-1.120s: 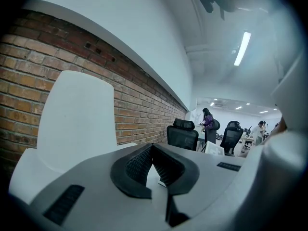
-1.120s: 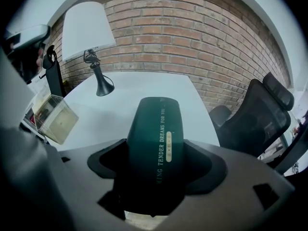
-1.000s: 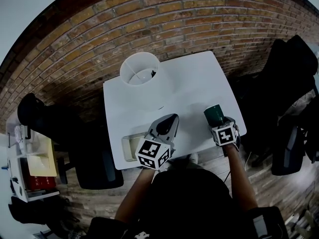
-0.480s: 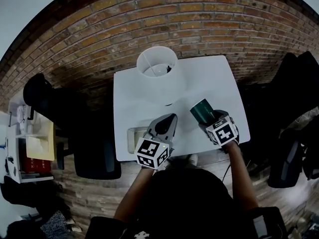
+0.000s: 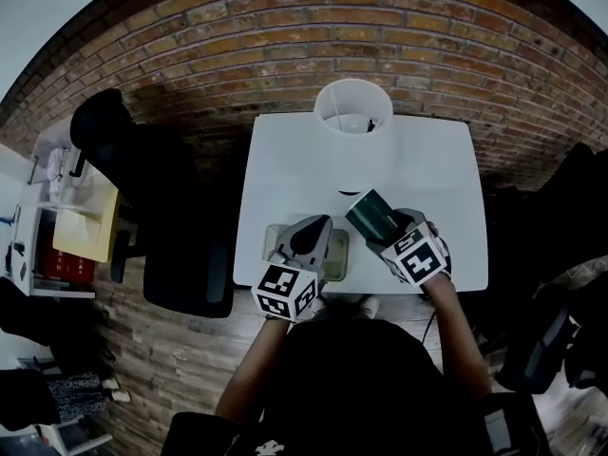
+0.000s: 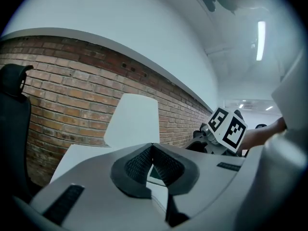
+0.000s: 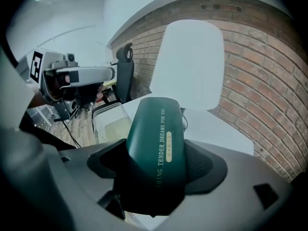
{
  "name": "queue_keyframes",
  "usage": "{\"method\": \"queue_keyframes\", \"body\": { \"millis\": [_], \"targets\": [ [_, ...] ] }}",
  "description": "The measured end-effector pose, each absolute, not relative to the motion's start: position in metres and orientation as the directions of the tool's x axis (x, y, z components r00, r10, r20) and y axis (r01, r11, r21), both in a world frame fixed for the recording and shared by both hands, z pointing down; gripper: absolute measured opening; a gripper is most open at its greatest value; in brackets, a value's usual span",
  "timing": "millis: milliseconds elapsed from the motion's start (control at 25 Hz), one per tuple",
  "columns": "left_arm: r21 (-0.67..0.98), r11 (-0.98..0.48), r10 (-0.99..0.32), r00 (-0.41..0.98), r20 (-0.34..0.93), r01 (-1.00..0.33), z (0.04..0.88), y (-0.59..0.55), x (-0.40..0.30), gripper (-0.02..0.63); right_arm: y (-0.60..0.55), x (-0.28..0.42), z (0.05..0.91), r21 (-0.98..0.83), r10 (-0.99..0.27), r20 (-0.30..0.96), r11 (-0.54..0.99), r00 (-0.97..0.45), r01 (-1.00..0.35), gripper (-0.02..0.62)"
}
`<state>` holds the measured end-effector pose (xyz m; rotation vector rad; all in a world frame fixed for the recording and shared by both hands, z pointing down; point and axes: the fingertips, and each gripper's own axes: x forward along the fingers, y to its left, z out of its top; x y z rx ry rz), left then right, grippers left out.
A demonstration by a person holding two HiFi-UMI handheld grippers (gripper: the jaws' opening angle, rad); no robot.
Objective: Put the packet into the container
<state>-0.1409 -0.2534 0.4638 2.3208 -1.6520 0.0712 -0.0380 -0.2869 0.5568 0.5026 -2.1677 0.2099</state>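
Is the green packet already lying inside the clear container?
No, the green packet is clamped in the right claw, outside the clear container beside it.

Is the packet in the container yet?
Out: the packet is clamped in the right gripper, beside the container, not inside it.

— What stands on the white square tabletop [image 5: 294, 174]?
— A tall white tapered bin [image 7: 192, 61], at its far edge by the red brick wall [image 5: 237, 36].
— And to the left?
— A black office chair [image 5: 142, 174], beside the tabletop.
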Motion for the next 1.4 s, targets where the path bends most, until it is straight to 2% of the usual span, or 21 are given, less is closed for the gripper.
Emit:
{"method": "queue_keyframes", "body": {
  "millis": [320, 840, 1400],
  "targets": [
    [0.224, -0.212, -0.943, 0.260, 0.207, -0.951, 0.469, -0.237, -0.173, 0.005, -0.267, -0.073, 0.557, 0.016, -0.207, 0.803, 0.945, -0.558, -0.328, 0.368],
    [0.210, -0.020, -0.973, 0.067, 0.221, -0.977, 0.472, -0.207, -0.236, 0.005, -0.231, -0.150, 0.557, -0.001, -0.043, 0.800, 0.997, -0.599, -0.073, 0.368],
    [0.200, 0.146, -0.969, -0.099, 0.228, -0.969, 0.471, -0.168, -0.277, 0.005, -0.190, -0.191, 0.573, -0.030, 0.102, 0.827, 0.990, -0.553, 0.138, 0.368]
  ]
}}
